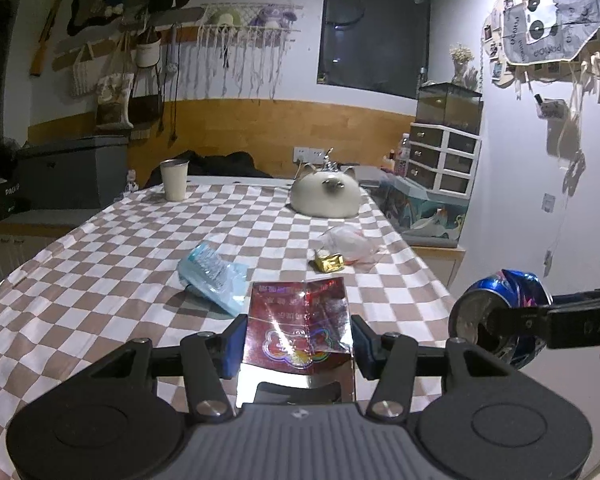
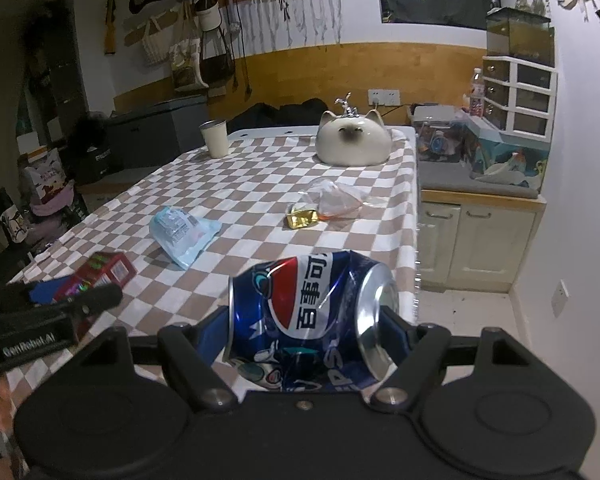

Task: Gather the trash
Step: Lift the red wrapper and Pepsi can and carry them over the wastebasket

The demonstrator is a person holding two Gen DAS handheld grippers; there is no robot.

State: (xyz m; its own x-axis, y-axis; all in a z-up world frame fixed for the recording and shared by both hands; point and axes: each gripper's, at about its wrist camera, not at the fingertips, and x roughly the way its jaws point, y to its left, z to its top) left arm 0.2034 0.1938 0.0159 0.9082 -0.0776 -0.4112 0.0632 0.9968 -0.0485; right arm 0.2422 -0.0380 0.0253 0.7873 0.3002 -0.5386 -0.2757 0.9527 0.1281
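can (image 2: 312, 320) crushed, blue, in right claw (image 2: 312, 330), red shiny box (image 1: 298, 326) in left claw (image 1: 298, 338)

Left gripper (image 1: 298, 346) clamps a shiny red box (image 1: 300, 320) above the checkered tablecloth (image 1: 120, 280). Right gripper (image 1: 540, 320) grips a crushed blue can (image 1: 500, 300).

A crushed blue cola can (image 2: 312, 320) and a shiny red foil box (image 1: 300, 320) are each lifted clear. A pale blue wrapper (image 1: 214, 276), a gold wrapper (image 1: 330, 262) and a clear plastic bag (image 1: 346, 242) lie on the checked table (image 1: 100, 280).
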